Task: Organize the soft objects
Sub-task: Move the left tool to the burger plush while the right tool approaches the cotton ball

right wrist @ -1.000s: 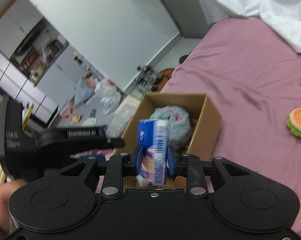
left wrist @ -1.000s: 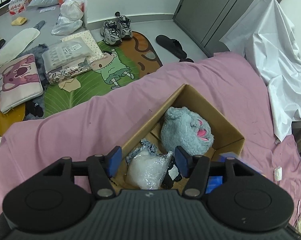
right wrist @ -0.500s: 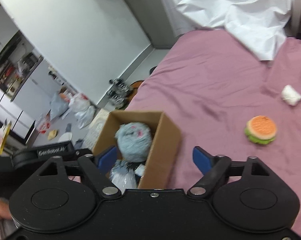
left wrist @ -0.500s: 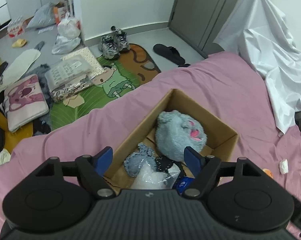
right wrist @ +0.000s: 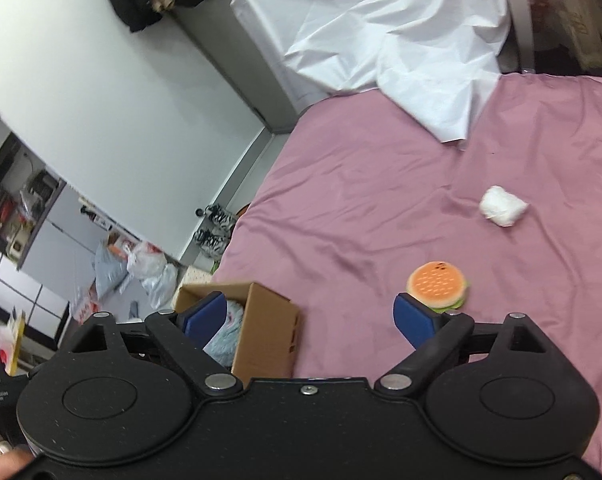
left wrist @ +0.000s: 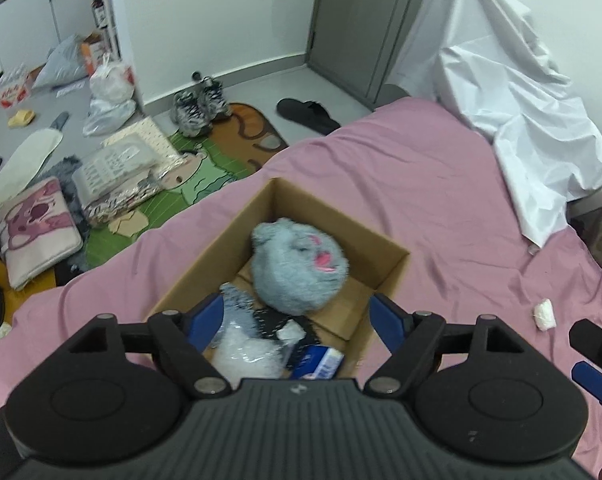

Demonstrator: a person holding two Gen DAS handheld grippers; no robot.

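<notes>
Left wrist view: the left gripper [left wrist: 297, 314] hung over the box [left wrist: 385, 276]. Its jaws had just been opening and stood wide apart, with nothing pinched between them. The box sat on the pink bed [left wrist: 441, 200], with one corner pointing away toward the floor. Its long side ran from near the gripper to that far corner.

Inside, closest to the gripper, lay a crinkly clear bag [left wrist: 247, 350] and a blue pack [left wrist: 317, 362]. The gripper body cut off the near ends of both. Something dark lay between them, too mixed up to name. Farther in sat a round grey plush [left wrist: 297, 268], its pink mark turned up and to the right. It filled much of the far half of the box, with some bare floor of the box to its right.

A white wad [left wrist: 544, 314] lay on the bed to the right, well apart from the box. Beyond it a white sheet [left wrist: 521, 92] hung over the far edge of the bed.

In the right wrist view, the right gripper [right wrist: 311, 316] had just been opening too. Its jaws were wide and empty. The box was low on the left and partly hidden behind the left finger [right wrist: 205, 316]. A burger toy [right wrist: 437, 284] lay flat on the bed, just past the right finger, with open bed all around it.
</notes>
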